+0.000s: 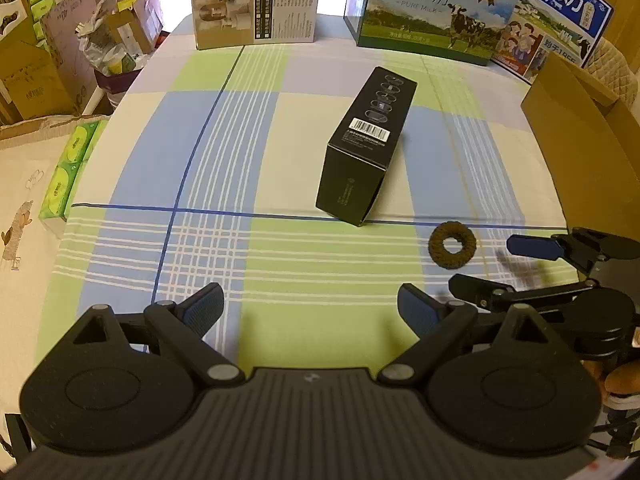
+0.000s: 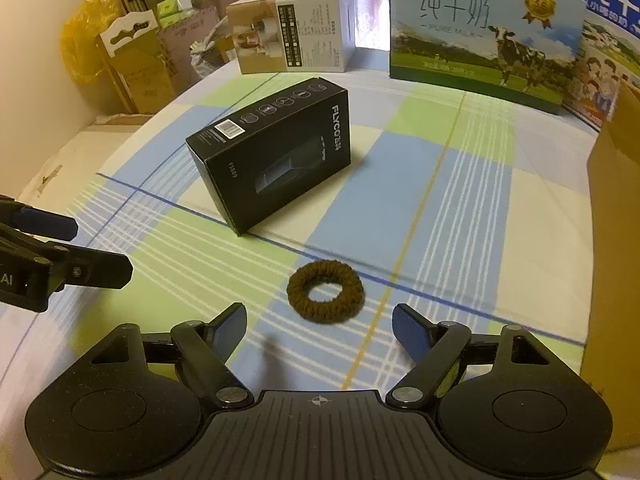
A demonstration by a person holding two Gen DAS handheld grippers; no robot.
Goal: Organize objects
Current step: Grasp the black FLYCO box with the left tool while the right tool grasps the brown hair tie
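A black rectangular box (image 1: 366, 144) (image 2: 276, 160) lies on its side in the middle of the checked tablecloth (image 1: 240, 160). A brown hair scrunchie (image 1: 452, 245) (image 2: 325, 298) lies flat on the cloth, nearer than the box. My right gripper (image 2: 320, 318) (image 1: 500, 266) is open just short of the scrunchie, which sits centred ahead of the gap between its fingers. My left gripper (image 1: 310, 304) (image 2: 88, 246) is open and holds nothing, above bare cloth to the left of the scrunchie.
An open cardboard box (image 1: 588, 140) (image 2: 616, 240) stands at the table's right edge. Two milk cartons (image 1: 432, 12) (image 2: 480, 32) and a beige product box (image 1: 256, 4) (image 2: 296, 36) line the far edge. Green tissue packs (image 1: 68, 168) and clutter lie off the table to the left.
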